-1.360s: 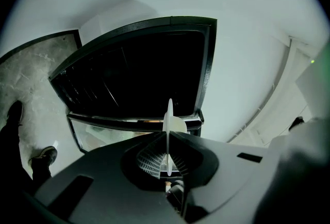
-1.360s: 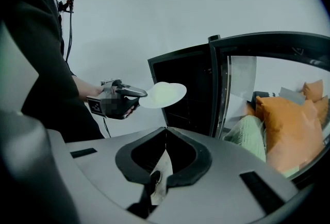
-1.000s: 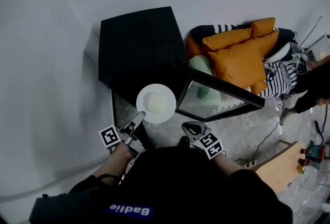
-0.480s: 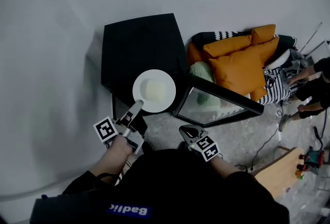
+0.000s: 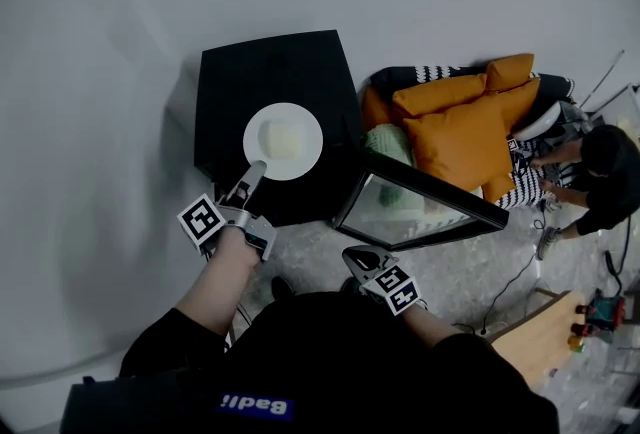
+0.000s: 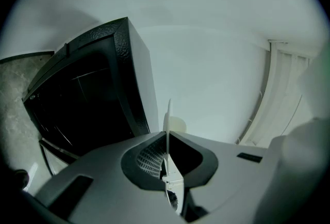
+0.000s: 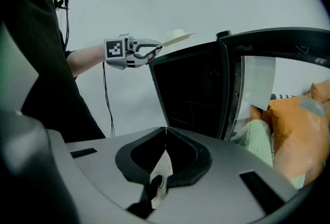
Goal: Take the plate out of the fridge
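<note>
A white plate (image 5: 283, 141) with a pale yellow lump on it hangs over the top of the black fridge (image 5: 270, 72). My left gripper (image 5: 252, 172) is shut on the plate's near rim. In the left gripper view the plate (image 6: 168, 114) shows edge-on between the closed jaws, with the fridge (image 6: 87, 94) to the left. The fridge door (image 5: 415, 202) stands open to the right. My right gripper (image 5: 352, 255) is shut and holds nothing, low in front of the door. From the right gripper view I see the left gripper (image 7: 149, 51) lifting the plate (image 7: 175, 38) above the fridge's open cavity (image 7: 196, 94).
Orange cushions (image 5: 470, 122) and a green patterned pillow (image 5: 392, 137) lie right of the fridge. A person (image 5: 600, 172) crouches at the far right. A wooden board (image 5: 545, 322) sits at lower right. White wall stands behind and left of the fridge.
The left gripper has carried the plate from in front of the fridge opening up and back over the fridge top. The right gripper drifted slightly left and stayed shut.
</note>
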Tool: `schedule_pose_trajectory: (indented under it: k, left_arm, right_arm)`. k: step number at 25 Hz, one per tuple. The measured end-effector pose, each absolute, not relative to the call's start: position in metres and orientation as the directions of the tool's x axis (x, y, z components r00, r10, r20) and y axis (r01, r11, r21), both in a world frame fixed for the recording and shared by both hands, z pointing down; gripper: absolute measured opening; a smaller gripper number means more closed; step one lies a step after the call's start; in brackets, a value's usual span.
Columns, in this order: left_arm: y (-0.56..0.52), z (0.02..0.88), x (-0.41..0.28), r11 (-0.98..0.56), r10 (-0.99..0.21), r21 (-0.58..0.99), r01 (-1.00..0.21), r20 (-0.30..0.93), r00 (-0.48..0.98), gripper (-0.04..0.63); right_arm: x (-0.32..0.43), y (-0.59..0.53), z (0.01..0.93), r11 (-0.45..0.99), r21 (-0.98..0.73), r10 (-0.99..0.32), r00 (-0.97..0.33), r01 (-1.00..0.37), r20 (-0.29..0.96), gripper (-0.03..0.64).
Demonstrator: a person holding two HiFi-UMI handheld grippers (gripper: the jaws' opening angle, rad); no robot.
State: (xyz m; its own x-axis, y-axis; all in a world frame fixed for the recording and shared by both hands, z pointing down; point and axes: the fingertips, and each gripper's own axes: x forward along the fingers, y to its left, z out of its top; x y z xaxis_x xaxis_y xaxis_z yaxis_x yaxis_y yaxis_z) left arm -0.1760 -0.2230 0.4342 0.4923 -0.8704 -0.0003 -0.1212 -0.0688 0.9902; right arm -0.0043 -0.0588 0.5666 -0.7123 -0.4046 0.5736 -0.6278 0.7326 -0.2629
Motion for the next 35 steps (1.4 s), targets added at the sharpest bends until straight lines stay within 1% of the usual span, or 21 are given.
schedule_pose_trajectory:
  k: [5,16,20,31,35]
  left_arm:
    - [-0.24,0.443,-0.183,-0.041,-0.893,0.988,-0.149,0.03,0.448,0.018]
    - [-0.247,0.447,-0.179,-0.005,-0.917,0.994,-0.113,0.04,0.396,0.025]
    - [-0.248,0.447,-0.178,0.016,-0.929,0.997,-0.078,0.044,0.368,0.034]
    - [-0.258,0.438,-0.175,0.011,-0.942,0.997,-0.078,0.036,0.333,0.038]
    - [-0.263,0.439,-0.174,0.033,-0.941,0.995,-0.089,0.061,0.333,0.114]
  right_arm:
    - [-0.001,-0.06,0.569,0.722,-0.278,-0.4,-0.71,-0.633,0.58,0.011]
    - [0.01,-0.061,0.574,0.705,-0.29,-0.401,-0.701,-0.647,0.59,0.011]
    - [0.013,-0.059,0.574,0.706,-0.291,-0.399,-0.702,-0.646,0.59,0.011]
    - [0.024,-0.053,0.575,0.694,-0.259,-0.424,-0.673,-0.672,0.606,0.011]
    - [0.025,-0.052,0.575,0.697,-0.256,-0.424,-0.674,-0.669,0.605,0.011]
